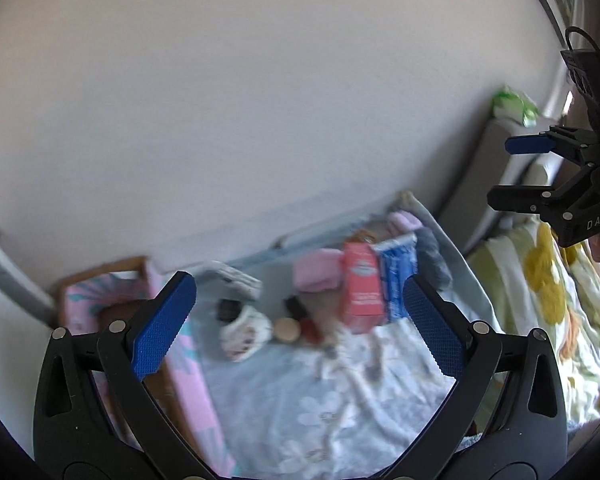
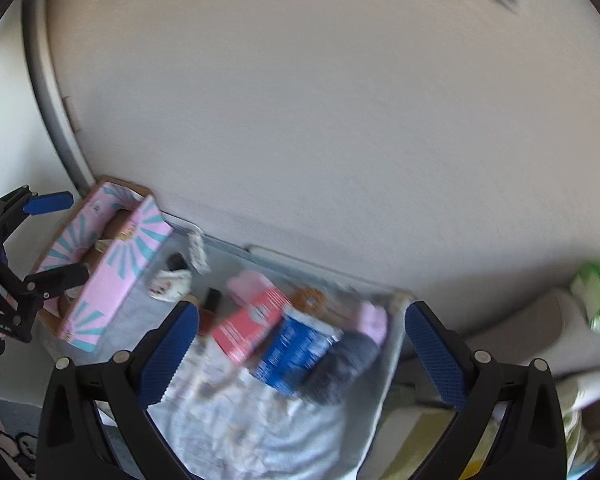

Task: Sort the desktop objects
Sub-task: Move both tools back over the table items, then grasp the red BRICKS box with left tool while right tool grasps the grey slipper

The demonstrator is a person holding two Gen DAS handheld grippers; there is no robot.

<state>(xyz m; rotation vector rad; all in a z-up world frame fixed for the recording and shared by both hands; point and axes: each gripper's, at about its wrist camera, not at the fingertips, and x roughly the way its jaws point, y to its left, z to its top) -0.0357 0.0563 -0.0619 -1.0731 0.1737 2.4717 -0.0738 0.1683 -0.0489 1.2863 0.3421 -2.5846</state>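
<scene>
Pale wall fills the background behind your surface (image 1: 380, 392), which is draped in a light floral cloth. Your left gripper (image 1: 300, 320) has its fingers spread wide with nothing between them, and your right gripper (image 2: 302, 342) is likewise released. On the surface a red carton (image 1: 362, 284) lies touching a blue packet (image 1: 398, 280), with a pink cloth (image 1: 316, 272) just beside them. At the left edge sits a pink box (image 2: 116, 264). Both views are blurred.
</scene>
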